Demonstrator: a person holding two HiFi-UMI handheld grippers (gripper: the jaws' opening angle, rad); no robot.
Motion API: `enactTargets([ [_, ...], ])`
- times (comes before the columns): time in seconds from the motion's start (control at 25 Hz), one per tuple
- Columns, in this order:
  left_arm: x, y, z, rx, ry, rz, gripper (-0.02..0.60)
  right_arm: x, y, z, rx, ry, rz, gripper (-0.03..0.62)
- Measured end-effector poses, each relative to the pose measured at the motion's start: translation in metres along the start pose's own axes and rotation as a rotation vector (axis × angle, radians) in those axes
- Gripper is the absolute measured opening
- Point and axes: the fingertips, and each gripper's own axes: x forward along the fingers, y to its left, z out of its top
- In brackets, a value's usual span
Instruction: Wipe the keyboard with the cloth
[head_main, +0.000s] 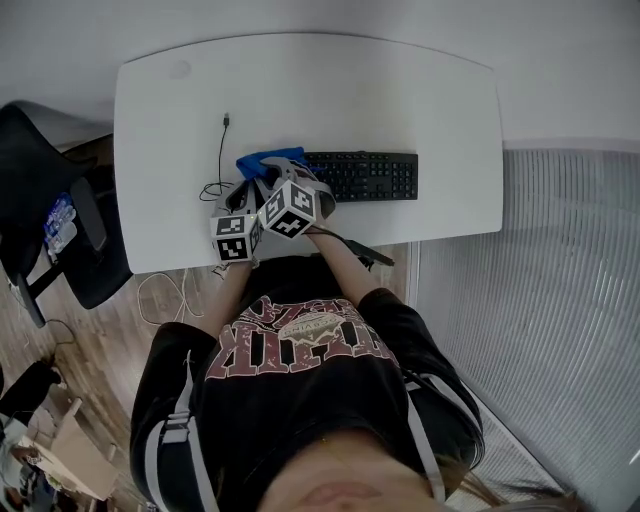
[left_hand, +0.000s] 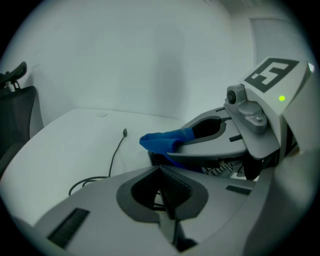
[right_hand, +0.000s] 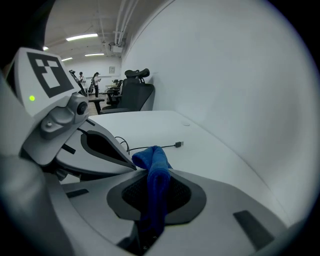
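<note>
White laminate forms the broad, round-cornered table (head_main: 400, 100), the largest thing in the head view. Towards the person's edge of it a long black keyboard (head_main: 368, 175) lies flat, parallel to that edge. At the keyboard's left end the two grey handheld grippers crowd side by side. The right gripper (right_hand: 152, 177) has its jaws clenched on a blue microfibre cloth (right_hand: 154, 156), which runs down the seam between them and bunches out past the tips. From above, that bunch sits at the keyboard's left end, though I cannot tell whether it presses on the keys. The left gripper (left_hand: 161, 172) has its jaws pressed together with nothing in them, and it hangs just beside the right one, over bare table left of the keyboard. A thin black cable (head_main: 222, 150) trails across the table further left, looped near the front edge. The wipe looks to be at its start. To do it well, I judge, the cloth's loose fold should be laid flat on the keys and drawn in long, light strokes towards the right end, row by row, with a firm grip so it cannot slip out. The empty left jaws could steady the keyboard's left corner against sliding, clear of the cable.
</note>
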Motion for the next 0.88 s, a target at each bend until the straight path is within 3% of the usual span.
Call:
enactTargets([
  [0.32,-0.002,-0.003,-0.005,-0.017,0.001,0.045,0.029,0.002,0.009,-0.009,-0.09,0.006,0.062,0.064],
  [0.68,-0.003,0.002,-0.008,-0.013,0.011,0.075,0.029,-0.001,0.009,-0.017,-0.143,0.021,0.042,0.064],
  [0.88,-0.001,0.0,-0.009,-0.009,0.015,0.096,0.029,-0.011,0.0,-0.031,-0.121,0.028,0.024,0.064],
])
